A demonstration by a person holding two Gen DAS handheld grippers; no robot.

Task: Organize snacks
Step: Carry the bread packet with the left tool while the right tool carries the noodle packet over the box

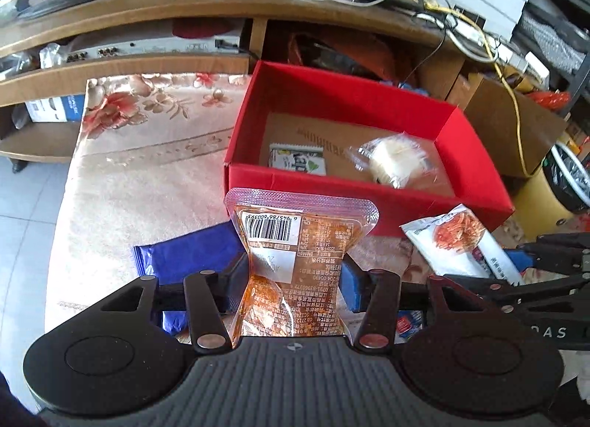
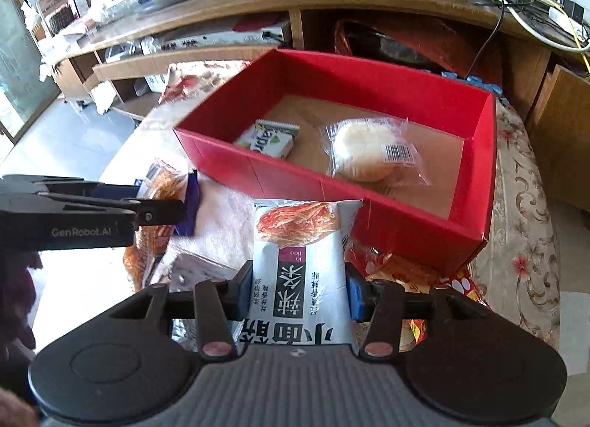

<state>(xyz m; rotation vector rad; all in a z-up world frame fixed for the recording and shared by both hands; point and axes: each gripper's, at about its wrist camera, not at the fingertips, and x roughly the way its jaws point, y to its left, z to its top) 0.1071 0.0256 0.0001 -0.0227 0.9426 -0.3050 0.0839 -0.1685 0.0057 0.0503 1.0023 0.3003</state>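
Red cardboard: the box (image 1: 368,102) stands open-topped ahead of both tongs, its near wall just beyond the tips of the held packets; its floor is bare brown card.
Left tongs (image 1: 295,277): clenched on the orange pouch (image 1: 295,264), the blue pads (image 1: 349,285) pressing its waist from both sides so the film pinches inward.
Orange pouch: upright between the left fingers, clear sealed edge and barcode label at the far end, printed side toward the camera, held above the cloth and short of the box wall.
Right tongs (image 2: 298,294): clamped on the white noodle packet (image 2: 300,261), one pad on each long edge.
White noodle packet: standing between the right fingers, its picture of orange strips at the far end, the top corner close to the box's near wall; from the left wrist view it (image 1: 453,239) shows to the right of the left tongs.
Inside the box: a green-and-white packet (image 2: 269,139) lies to the far left of the right tongs; a round pale cake in clear wrap (image 2: 368,154) lies just ahead of them, apart from the green one.
Blue packet (image 1: 188,261): flat on the cloth under and left of the left tongs.
Floral cloth (image 1: 140,176): covers the table beneath the box and packets.
Wooden TV stand (image 1: 184,6): beyond the box, with cables on top.
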